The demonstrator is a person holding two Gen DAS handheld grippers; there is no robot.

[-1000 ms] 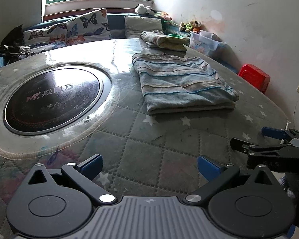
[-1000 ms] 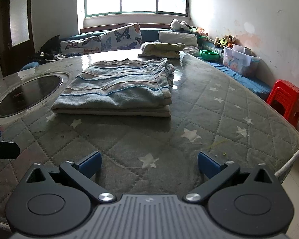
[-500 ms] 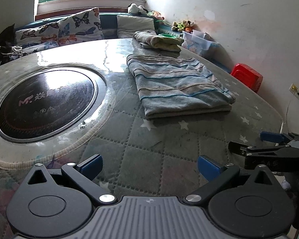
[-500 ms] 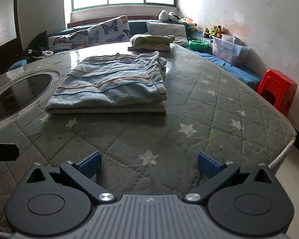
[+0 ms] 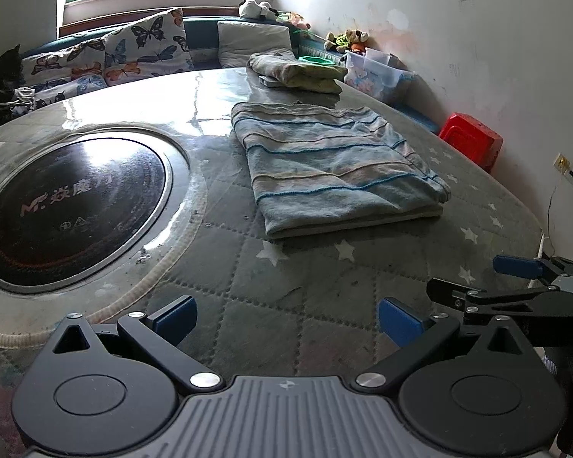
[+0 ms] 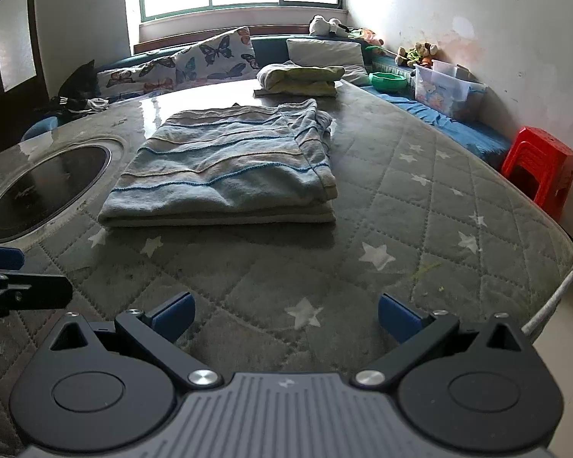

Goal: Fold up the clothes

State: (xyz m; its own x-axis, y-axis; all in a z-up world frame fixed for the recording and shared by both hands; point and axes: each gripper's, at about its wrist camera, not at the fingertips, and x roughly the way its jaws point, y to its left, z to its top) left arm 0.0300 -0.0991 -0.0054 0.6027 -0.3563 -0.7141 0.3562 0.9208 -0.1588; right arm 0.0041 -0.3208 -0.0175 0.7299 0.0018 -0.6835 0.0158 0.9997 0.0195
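Note:
A blue and beige striped garment (image 5: 336, 168) lies folded flat in a rectangle on the quilted star-pattern table cover (image 5: 286, 282); it also shows in the right wrist view (image 6: 225, 171). My left gripper (image 5: 286, 316) is open and empty, held above the cover near the table's front edge, well short of the garment. My right gripper (image 6: 284, 315) is open and empty too, likewise short of the garment. The right gripper shows at the right edge of the left wrist view (image 5: 515, 286). A second folded cloth, beige and green (image 5: 298, 72), lies at the far side of the table.
A round dark glass hob (image 5: 68, 206) is set into the table on the left. A bench with butterfly cushions (image 5: 107, 57) runs under the window. A red stool (image 6: 538, 168), a clear storage box (image 6: 447, 87) and a green bowl (image 6: 387, 81) stand by the right wall.
Both grippers have stayed open and empty. The views have shifted a little, with the folded garment sitting slightly further off; the garment itself has not moved.

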